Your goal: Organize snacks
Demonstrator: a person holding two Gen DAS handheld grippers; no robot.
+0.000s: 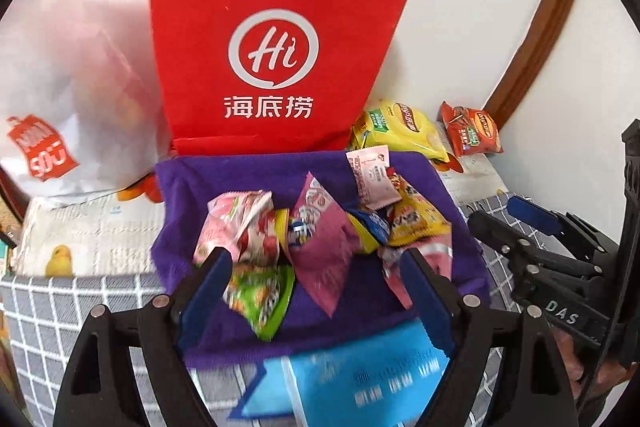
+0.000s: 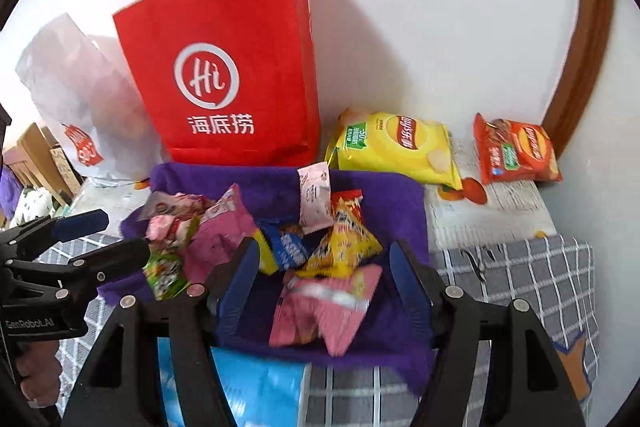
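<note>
A pile of small snack packets lies on a purple cloth (image 1: 248, 331) (image 2: 384, 203): pink packets (image 1: 324, 251) (image 2: 320, 307), a green one (image 1: 260, 295), a yellow one (image 1: 420, 219) (image 2: 340, 247) and a blue one (image 2: 288, 247). My left gripper (image 1: 320, 267) is open and empty just above the pile's near side. My right gripper (image 2: 324, 259) is open and empty over the pink packet at the pile's right. A yellow chip bag (image 2: 396, 147) (image 1: 400, 127) and a red chip bag (image 2: 512, 151) (image 1: 472, 127) lie by the wall.
A red paper bag (image 1: 272, 39) (image 2: 224, 67) stands behind the cloth against the wall, with a white plastic bag (image 1: 68, 99) (image 2: 76, 107) to its left. A light blue packet (image 1: 360, 379) (image 2: 256, 387) lies at the near edge. A checked grey cloth (image 2: 520, 287) covers the table.
</note>
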